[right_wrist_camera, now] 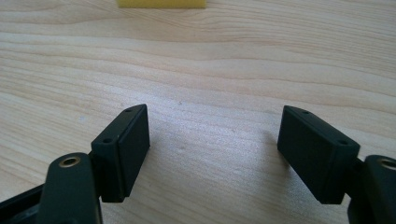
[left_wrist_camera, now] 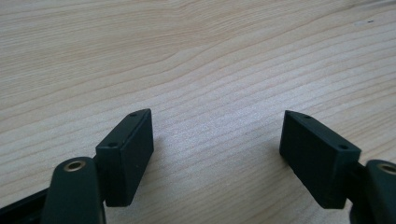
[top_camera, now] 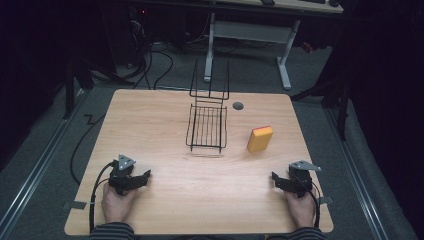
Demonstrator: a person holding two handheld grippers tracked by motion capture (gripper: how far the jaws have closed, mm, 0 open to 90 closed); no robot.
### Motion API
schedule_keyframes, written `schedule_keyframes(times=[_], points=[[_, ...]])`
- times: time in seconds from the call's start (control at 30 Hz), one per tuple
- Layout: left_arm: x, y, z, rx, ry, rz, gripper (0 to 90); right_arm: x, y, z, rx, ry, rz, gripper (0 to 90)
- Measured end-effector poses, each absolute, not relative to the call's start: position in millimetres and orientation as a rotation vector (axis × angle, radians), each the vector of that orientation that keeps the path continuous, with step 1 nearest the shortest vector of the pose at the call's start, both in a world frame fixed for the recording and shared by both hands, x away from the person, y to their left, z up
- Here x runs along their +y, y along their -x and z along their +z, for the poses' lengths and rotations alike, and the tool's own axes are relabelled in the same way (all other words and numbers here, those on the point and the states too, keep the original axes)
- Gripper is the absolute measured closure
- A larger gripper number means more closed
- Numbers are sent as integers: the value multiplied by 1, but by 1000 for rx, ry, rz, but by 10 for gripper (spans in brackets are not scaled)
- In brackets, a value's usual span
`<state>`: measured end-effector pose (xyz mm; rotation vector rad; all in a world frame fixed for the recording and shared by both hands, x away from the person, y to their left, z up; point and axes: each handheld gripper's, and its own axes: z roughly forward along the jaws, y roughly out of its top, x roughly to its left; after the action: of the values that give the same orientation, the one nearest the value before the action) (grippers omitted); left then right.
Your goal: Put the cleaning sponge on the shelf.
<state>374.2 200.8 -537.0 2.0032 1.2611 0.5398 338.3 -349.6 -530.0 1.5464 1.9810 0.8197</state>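
A yellow sponge point(top_camera: 260, 139) with an orange top stands on the wooden table point(top_camera: 165, 200), right of centre. Its lower edge peeks in at the top of the right gripper view as a yellow sponge strip point(right_wrist_camera: 161, 3). A black wire rack point(top_camera: 207, 127) stands at the table's middle back. My left gripper point(top_camera: 145, 178) rests near the front left corner, jaws apart over bare wood point(left_wrist_camera: 217, 135). My right gripper point(top_camera: 276, 179) rests near the front right, open too, with nothing between its jaws point(right_wrist_camera: 215, 130).
A dark round cable hole point(top_camera: 238, 106) sits in the table behind the rack. A white desk frame point(top_camera: 250, 35) and cables lie on the floor beyond the table's far edge. A hand holds each gripper at the front edge.
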Motion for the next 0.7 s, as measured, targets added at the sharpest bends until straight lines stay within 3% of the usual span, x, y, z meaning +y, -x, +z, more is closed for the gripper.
schedule_keyframes(times=[0.7], points=[[201,-374,-537,1265,-2000,539,264,-349,-338,-530,2001,-1537,820,224]])
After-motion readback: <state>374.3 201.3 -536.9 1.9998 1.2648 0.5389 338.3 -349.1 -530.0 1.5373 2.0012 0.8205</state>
